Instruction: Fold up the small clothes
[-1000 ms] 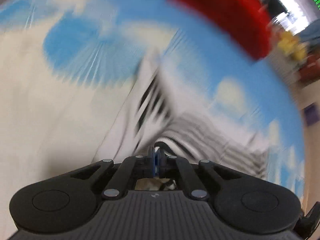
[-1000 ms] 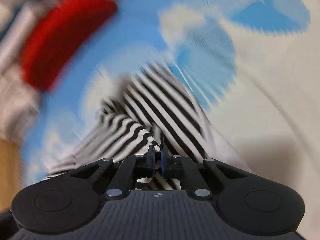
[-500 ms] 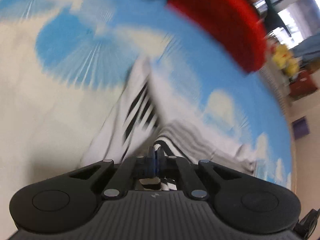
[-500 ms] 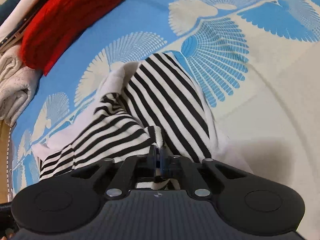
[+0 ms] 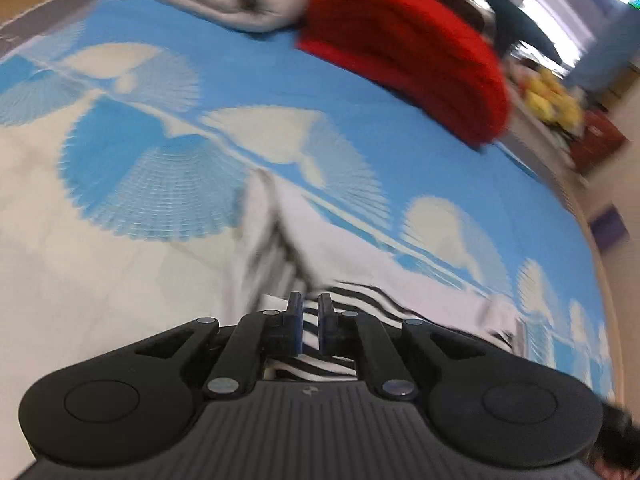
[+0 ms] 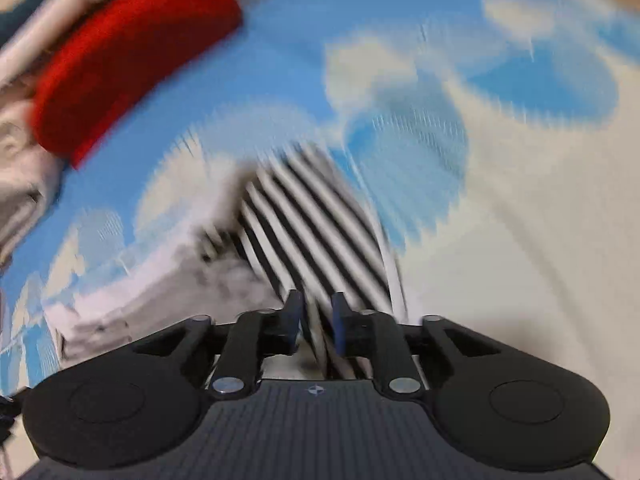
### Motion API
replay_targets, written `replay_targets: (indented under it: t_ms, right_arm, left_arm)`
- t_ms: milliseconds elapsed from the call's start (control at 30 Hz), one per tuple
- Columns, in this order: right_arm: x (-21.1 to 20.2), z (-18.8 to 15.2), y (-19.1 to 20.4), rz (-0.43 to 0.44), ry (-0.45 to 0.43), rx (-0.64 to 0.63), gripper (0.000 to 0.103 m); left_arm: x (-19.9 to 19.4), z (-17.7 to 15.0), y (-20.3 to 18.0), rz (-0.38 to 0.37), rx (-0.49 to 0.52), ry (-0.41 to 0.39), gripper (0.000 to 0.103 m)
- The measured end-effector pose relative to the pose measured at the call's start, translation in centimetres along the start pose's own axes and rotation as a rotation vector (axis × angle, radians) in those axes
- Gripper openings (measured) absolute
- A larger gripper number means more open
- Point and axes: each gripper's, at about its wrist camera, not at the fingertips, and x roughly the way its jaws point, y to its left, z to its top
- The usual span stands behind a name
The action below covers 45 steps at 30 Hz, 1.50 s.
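Striped garment (image 6: 316, 224) looks light, limp, slip-prone: re-pinch hems; left gripper (image 5: 308, 322) and right gripper (image 6: 316, 318), just opening, released it.

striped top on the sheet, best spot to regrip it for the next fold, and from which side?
Take the striped garment at its near edge, where it bunches in front of the right gripper, whose jaws have just been opening and now stand apart over the cloth. Come from the near side, angled down: that edge looks raised and doubled, so fingers could likely pinch it; the far part lies flat on the blue-and-cream sheet.
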Motion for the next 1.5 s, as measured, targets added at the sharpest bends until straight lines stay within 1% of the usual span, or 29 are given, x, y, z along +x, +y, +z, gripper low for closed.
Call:
replay_targets:
  t_ms: [67, 100, 167, 200, 267, 300, 367, 433, 467, 500, 567, 600, 633, 667, 733, 767, 833, 933, 1000, 1067, 1133, 1200, 1267, 1333, 1367, 1400, 1433, 1467, 1500]
  right_arm:
    - [-0.7, 0.4, 0.5, 0.037, -0.063, -0.036, 0.028]
    - [-0.6, 0.4, 0.7, 0.069, -0.067, -0.05, 0.028]
    - [0.8, 0.3, 0.7, 0.127, 0.004, -0.042, 0.028]
    - [1.9, -0.1, 0.4, 0.129, 0.072, -0.021, 0.028]
    - [4.4, -0.9, -0.4, 0.013, 0.207, -0.021, 0.028]
    - [5.1, -1.2, -0.9, -0.038, 0.235, -0.021, 0.029]
    - [4.7, -1.0, -1.0, -0.025, 0.217, -0.001, 0.031]
    - [3.2, -0.5, -0.3, 0.012, 0.139, -0.034, 0.033]
    - [2.4, -0.3, 0.1, 0.038, 0.094, -0.057, 0.033]
    - [2.3, -0.1, 0.3, 0.057, 0.075, -0.068, 0.035]
    - [2.7, -0.3, 0.3, 0.09, 0.106, -0.056, 0.038]
    - [3.7, -0.6, 0.2, 0.074, 0.154, -0.044, 0.037]
    - [4.6, -1.1, -0.2, 0.027, 0.21, -0.044, 0.036]
    - [5.0, -1.5, -0.4, -0.006, 0.233, -0.045, 0.035]
    - [4.0, -1.3, -0.2, -0.019, 0.195, -0.058, 0.036]
    - [2.7, -1.1, 0.2, -0.022, 0.159, -0.074, 0.036]
    - [-1.5, -0.5, 0.6, 0.028, 0.035, -0.103, 0.036]
    - [-8.6, -0.8, 0.4, 0.088, -0.12, -0.138, 0.036]
    - [-12.4, -0.9, -0.1, 0.124, -0.172, -0.124, 0.036]
    - [-16.5, -2.0, -1.4, 0.163, -0.224, -0.137, 0.038]
    - [-20.0, -4.3, -2.8, 0.176, -0.261, -0.164, 0.048]
    - [-21.9, -6.7, -4.4, 0.18, -0.258, -0.178, 0.053]
    - [-22.1, -9.6, -6.2, 0.17, -0.223, -0.176, 0.053]
    - [-20.9, -12.3, -8.2, 0.132, -0.167, -0.155, 0.053]
    - [-20.2, -13.6, -9.2, 0.108, -0.144, -0.146, 0.053]
    - [-19.4, -14.8, -10.0, 0.086, -0.124, -0.143, 0.053]
    - [-18.6, -15.7, -10.6, 0.064, -0.098, -0.143, 0.053]
    - [-17.6, -16.4, -11.3, 0.02, -0.054, -0.129, 0.053]
    - [-16.9, -16.7, -11.9, -0.011, -0.023, -0.094, 0.053]
  left_arm:
    - [1.3, -0.8, 0.0, -0.017, -0.021, 0.067, 0.006]
    - [2.3, -1.3, 0.4, 0.0, -0.036, 0.116, 0.006]
    - [4.4, -2.1, 1.7, 0.09, -0.067, 0.217, 0.006]
    - [5.1, -2.4, 2.5, 0.128, -0.097, 0.25, 0.004]
    - [5.1, -2.3, 3.3, 0.119, -0.143, 0.252, 0.004]
    - [4.6, -2.0, 3.1, 0.115, -0.131, 0.233, 0.004]
    - [3.1, -1.2, 2.1, 0.095, -0.075, 0.163, 0.005]
    - [2.5, -0.9, 1.3, 0.065, -0.034, 0.118, 0.006]
    - [3.0, -1.1, 1.4, 0.063, -0.035, 0.134, 0.007]
    - [3.7, -1.5, 1.6, 0.081, -0.044, 0.167, 0.007]
    - [5.2, -2.6, 2.7, 0.136, -0.065, 0.267, 0.006]
    - [5.1, -2.7, 2.8, 0.136, -0.072, 0.274, 0.006]
    - [4.6, -2.6, 2.6, 0.134, -0.062, 0.258, 0.006]
    - [3.3, -2.3, 1.9, 0.126, -0.03, 0.22, 0.006]
    - [0.0, -1.9, 0.3, 0.1, 0.053, 0.109, 0.007]
    - [-2.0, -2.0, -0.3, 0.084, 0.095, 0.051, 0.007]
    - [-5.4, -2.7, -1.4, 0.039, 0.159, -0.029, 0.008]
    - [-10.4, -3.5, -1.6, -0.022, 0.201, -0.076, 0.009]
    - [-13.6, -4.6, -1.1, -0.045, 0.215, -0.105, 0.009]
    - [-16.7, -6.6, 0.0, -0.063, 0.241, -0.134, 0.009]
    - [-19.0, -9.6, 1.6, -0.071, 0.258, -0.144, 0.016]
    - [-19.9, -12.7, 3.5, -0.066, 0.249, -0.128, 0.035]
    - [-19.5, -15.3, 5.6, -0.054, 0.203, -0.079, 0.037]
    - [-18.3, -17.9, 7.5, -0.029, 0.159, -0.031, 0.038]
    - [-17.3, -19.0, 8.2, 0.0, 0.142, 0.003, 0.039]
    - [-16.3, -19.9, 8.8, 0.039, 0.112, 0.061, 0.039]
    - [-15.5, -20.3, 9.2, 0.054, 0.083, 0.111, 0.039]
    - [-14.9, -20.5, 9.4, 0.046, 0.069, 0.148, 0.044]
    - [-14.4, -20.7, 9.4, 0.029, 0.073, 0.176, 0.058]
